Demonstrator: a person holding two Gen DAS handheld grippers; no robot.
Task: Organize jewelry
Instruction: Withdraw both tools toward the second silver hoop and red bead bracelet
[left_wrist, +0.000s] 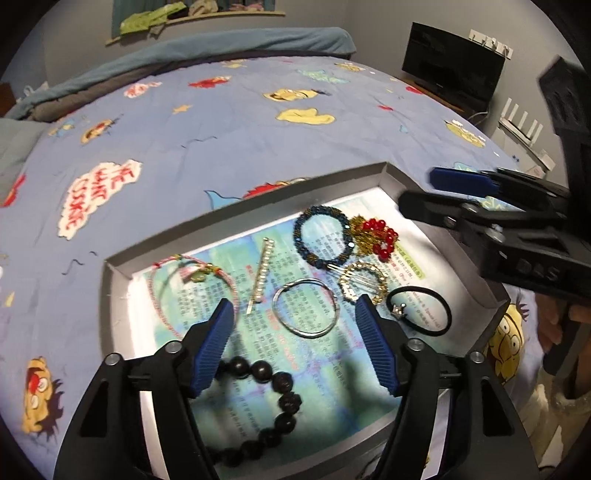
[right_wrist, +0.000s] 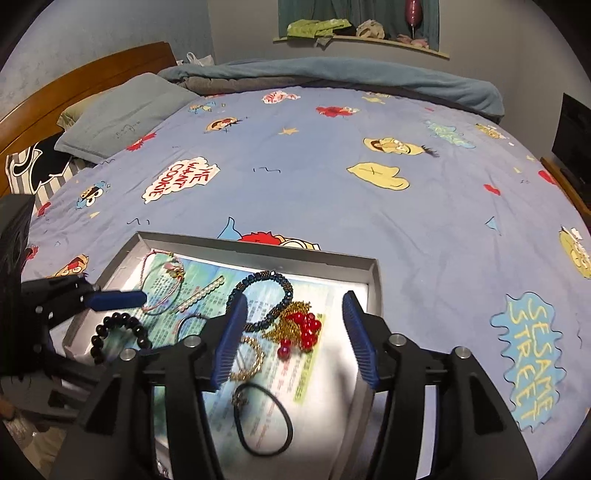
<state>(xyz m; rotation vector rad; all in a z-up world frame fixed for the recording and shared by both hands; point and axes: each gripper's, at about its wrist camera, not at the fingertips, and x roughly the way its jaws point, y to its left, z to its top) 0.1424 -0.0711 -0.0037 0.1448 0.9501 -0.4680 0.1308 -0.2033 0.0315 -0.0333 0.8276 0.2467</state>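
A grey tray (left_wrist: 255, 199) on a bed holds jewelry. A pearl hair clip (left_wrist: 259, 275) lies near its far edge, long axis running near to far. The left gripper (left_wrist: 295, 317) and right gripper (right_wrist: 295, 306) hover with fingers spread, grasping nothing.

The right gripper (right_wrist: 295, 328) hangs over a grey tray (right_wrist: 258, 251) on a cartoon-print bedspread (right_wrist: 369, 221), its blue pads (right_wrist: 360, 343) spread apart with nothing between them. Below lie a red bead cluster (right_wrist: 304, 328), a dark blue beaded bracelet (right_wrist: 262, 299), a gold ring-shaped piece (right_wrist: 251, 358) and a black hair tie (right_wrist: 264, 421) (all on printed paper). The left gripper (right_wrist: 114, 300) reaches in from the left above a black bead bracelet (right_wrist: 118, 336).
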